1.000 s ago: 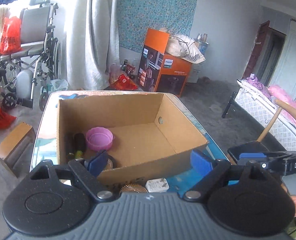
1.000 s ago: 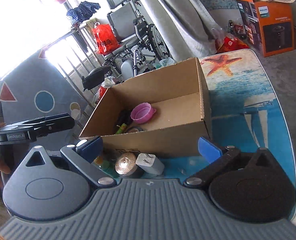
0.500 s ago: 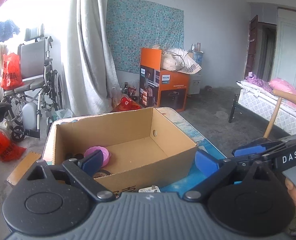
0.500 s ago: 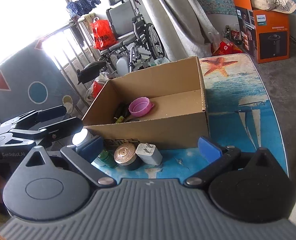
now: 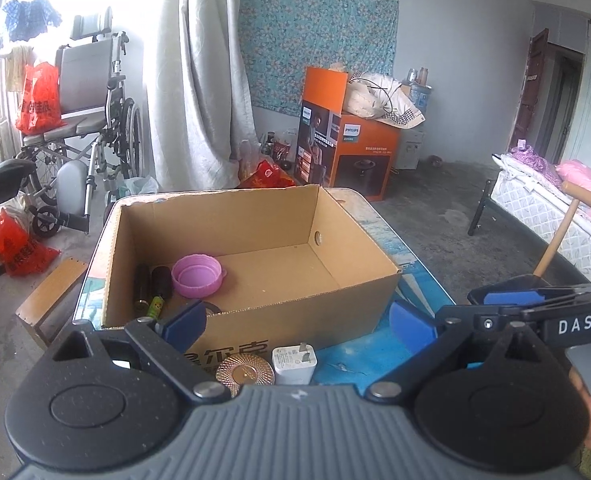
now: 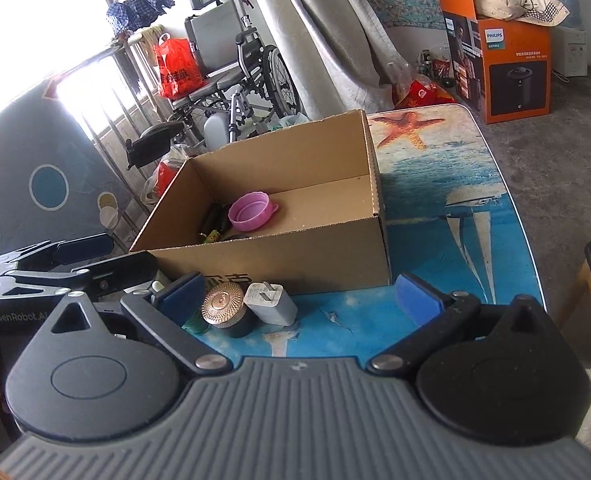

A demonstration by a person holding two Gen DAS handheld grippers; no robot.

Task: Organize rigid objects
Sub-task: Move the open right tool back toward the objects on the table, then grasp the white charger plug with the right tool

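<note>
Left wrist view: both grippers [image 5: 299, 322] gape wide, empty; left jaws just opened.
Box [image 5: 295, 320] wall hides the dark items beside the cap [image 5: 197, 275]; charger [image 5: 294, 365] partly cut off.

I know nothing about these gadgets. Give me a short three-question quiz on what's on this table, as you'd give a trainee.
1. True or false: the pink lid lies inside the cardboard box.
2. Which of these stands on the table outside the box?
A. the white charger
B. the dark bottles
C. the pink lid
3. Fill in: the left gripper has its fingers spread and holds ____.

Key:
1. True.
2. A. The charger stands in front of the box, next to a jar with a ribbed gold lid.
3. Nothing. The right gripper is open and empty too.
</note>
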